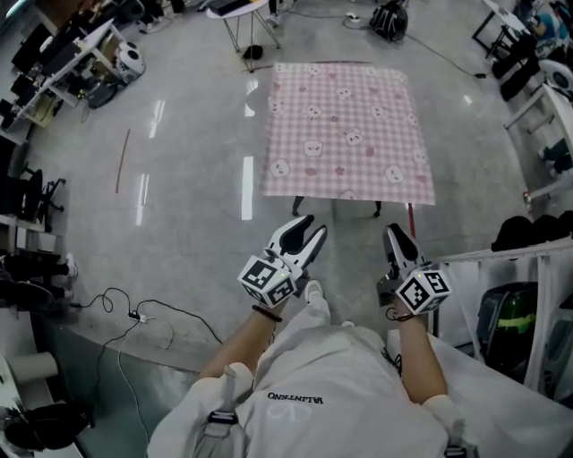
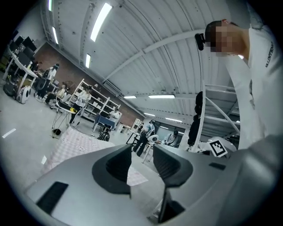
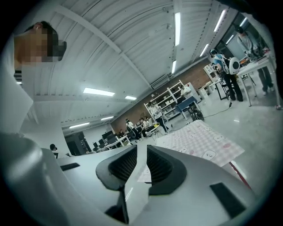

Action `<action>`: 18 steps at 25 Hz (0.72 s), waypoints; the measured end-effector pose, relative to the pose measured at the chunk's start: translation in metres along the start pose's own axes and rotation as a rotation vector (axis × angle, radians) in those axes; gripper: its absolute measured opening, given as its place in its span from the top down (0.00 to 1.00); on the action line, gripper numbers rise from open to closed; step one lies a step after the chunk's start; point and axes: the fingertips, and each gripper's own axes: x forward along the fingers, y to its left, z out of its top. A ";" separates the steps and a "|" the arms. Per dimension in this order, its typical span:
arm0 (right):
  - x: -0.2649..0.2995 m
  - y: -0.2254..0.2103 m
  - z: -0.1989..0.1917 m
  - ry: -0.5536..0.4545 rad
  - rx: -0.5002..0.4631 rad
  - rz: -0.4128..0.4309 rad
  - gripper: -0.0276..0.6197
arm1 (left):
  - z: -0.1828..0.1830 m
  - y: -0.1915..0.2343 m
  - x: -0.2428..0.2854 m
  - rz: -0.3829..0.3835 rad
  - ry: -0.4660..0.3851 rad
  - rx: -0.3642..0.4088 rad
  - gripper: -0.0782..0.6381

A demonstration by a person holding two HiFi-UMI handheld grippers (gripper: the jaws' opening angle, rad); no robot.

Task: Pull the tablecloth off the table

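A pink checked tablecloth [image 1: 345, 130] with small cartoon prints lies flat over a table ahead of me, its near edge hanging above the table legs [image 1: 295, 207]. Both grippers are held close to my body, short of that edge and touching nothing. My left gripper [image 1: 311, 225] points at the cloth's near left corner, jaws open and empty. My right gripper [image 1: 394, 231] points at the near right part, jaws only a narrow gap apart and empty. Past the left gripper [image 2: 142, 152] the tablecloth [image 2: 70, 141] shows low left. Beyond the right gripper [image 3: 142, 152] the tablecloth [image 3: 203, 141] lies to the right.
A white frame rack [image 1: 537, 268] with dark gear stands close at my right. Cables [image 1: 134, 313] trail over the floor at my left. Shelving [image 1: 63, 63] fills the far left, and a small stand [image 1: 246, 22] sits beyond the table. Several people stand far off.
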 end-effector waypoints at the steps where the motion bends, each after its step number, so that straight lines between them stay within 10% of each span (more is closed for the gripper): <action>1: 0.006 -0.003 -0.002 -0.003 0.009 -0.007 0.83 | -0.003 0.006 0.003 -0.006 0.006 -0.010 0.70; 18: 0.085 -0.097 -0.054 0.067 0.240 -0.065 0.83 | -0.098 0.081 0.068 0.058 0.078 -0.288 0.70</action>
